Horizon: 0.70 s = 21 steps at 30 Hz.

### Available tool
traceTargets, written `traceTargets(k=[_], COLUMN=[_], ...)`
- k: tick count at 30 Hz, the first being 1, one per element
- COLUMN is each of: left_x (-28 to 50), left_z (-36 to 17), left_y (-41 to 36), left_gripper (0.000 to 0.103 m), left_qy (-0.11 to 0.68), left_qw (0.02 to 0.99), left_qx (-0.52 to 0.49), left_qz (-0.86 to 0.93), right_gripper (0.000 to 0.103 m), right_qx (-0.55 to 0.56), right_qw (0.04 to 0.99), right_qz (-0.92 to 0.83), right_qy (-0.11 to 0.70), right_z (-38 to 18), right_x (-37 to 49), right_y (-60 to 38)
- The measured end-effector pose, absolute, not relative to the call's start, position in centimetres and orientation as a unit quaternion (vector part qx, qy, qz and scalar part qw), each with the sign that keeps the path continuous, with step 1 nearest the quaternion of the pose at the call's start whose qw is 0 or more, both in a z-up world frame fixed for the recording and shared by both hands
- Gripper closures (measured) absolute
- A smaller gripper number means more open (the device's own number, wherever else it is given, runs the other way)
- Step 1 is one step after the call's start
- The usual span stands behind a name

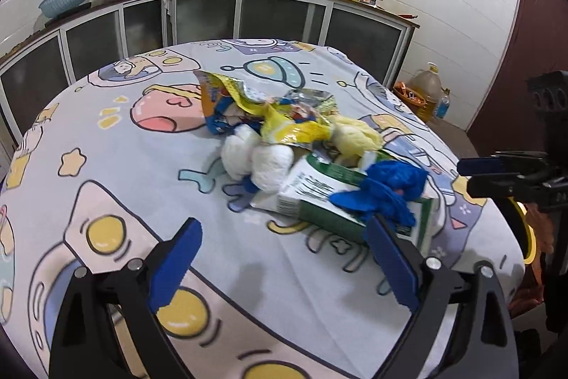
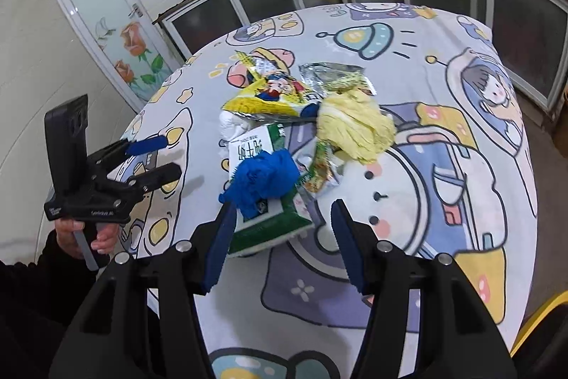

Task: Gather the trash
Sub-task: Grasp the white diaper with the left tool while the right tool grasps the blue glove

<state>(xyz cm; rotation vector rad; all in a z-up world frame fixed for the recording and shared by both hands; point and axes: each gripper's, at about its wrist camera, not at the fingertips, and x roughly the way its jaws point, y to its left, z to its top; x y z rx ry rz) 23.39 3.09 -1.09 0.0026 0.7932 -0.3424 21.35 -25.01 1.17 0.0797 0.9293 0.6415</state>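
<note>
1. The round table (image 1: 106,166), draped in a pale cartoon space-print cloth, carries one heap of trash near its middle.
2. The flat green-and-white paper carton (image 2: 262,219) is the landmark: it lies at the heap's near edge, printed face up, one end torn open.
3. The crumpled yellow tissue wad (image 2: 355,130) sits just beyond the carton, soft and creased.
4. The yellow foil snack wrapper with a cartoon figure (image 2: 273,95) lies behind the carton, torn, its silver lining showing.
5. The crumpled blue plastic glove (image 1: 387,190) rests on top of the carton, bunched and glossy.
6. Two white fluffy tissue balls (image 1: 255,158) touch the carton's far end.
7. The left gripper (image 1: 284,258) hovers low over the cloth near the carton, jaws wide apart, holding nothing; its right pad is just beside the carton's corner.
8. The right gripper (image 2: 284,244) hangs near the carton, jaws spread and empty, the carton's near end between them.
</note>
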Motion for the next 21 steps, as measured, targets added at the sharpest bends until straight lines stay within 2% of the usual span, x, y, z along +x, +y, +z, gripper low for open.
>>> traceTargets(k=[8, 21], left_x=[28.0, 32.4], left_z=[-1.2, -2.9], left_y=[3.8, 2.2], left_gripper=[0.013, 0.013], left_qy=[0.404, 0.432], left_qw=[0.895, 0.877], left_qx=[-0.009, -0.001], left_qz=[-0.189, -0.210], right_gripper=[0.050, 0.050], right_qx=[-0.010, -0.017], right_qw=[0.844, 0.833], right_qz=[0.303, 0.304], right_qy=[0.443, 0.461], right_z=[0.5, -0.7], right_x=[22.3, 24.6], right_y=[-22.3, -20.7])
